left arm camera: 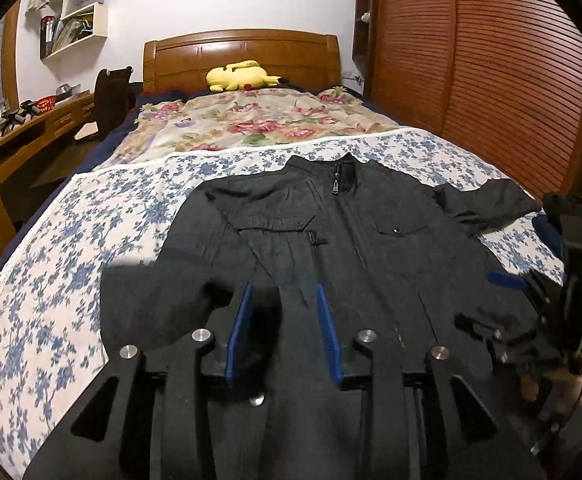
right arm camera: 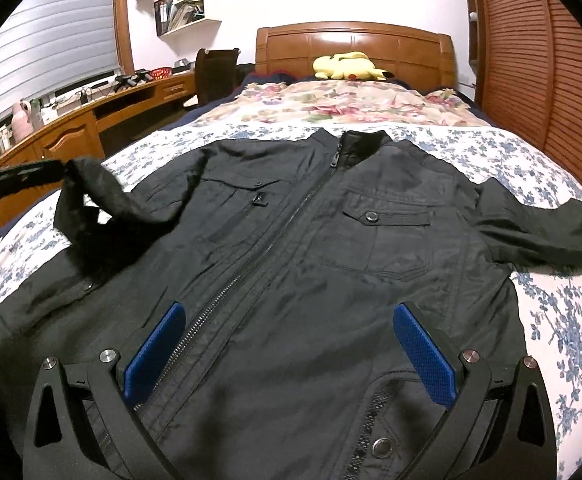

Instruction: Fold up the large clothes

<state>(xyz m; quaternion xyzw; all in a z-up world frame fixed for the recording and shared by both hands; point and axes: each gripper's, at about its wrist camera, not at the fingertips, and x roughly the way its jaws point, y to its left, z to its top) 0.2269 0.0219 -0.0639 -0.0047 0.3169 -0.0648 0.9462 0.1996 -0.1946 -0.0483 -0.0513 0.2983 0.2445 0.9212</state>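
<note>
Left gripper point(left arm camera: 283, 300) pinching jacket point(right arm camera: 331, 240) sleeve, right gripper point(right arm camera: 291, 344) agape above

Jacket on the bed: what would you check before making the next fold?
1. Left gripper has the sleeve: ok, the sleeve is lifted off the bed.
2. Right gripper free: ok, open over the jacket, holding nothing.
3. Jacket front up and fairly flat: ok.
4. Other sleeve spread out sideways: ok.
5. Toy out of the way: ok, up by the headboard.
</note>
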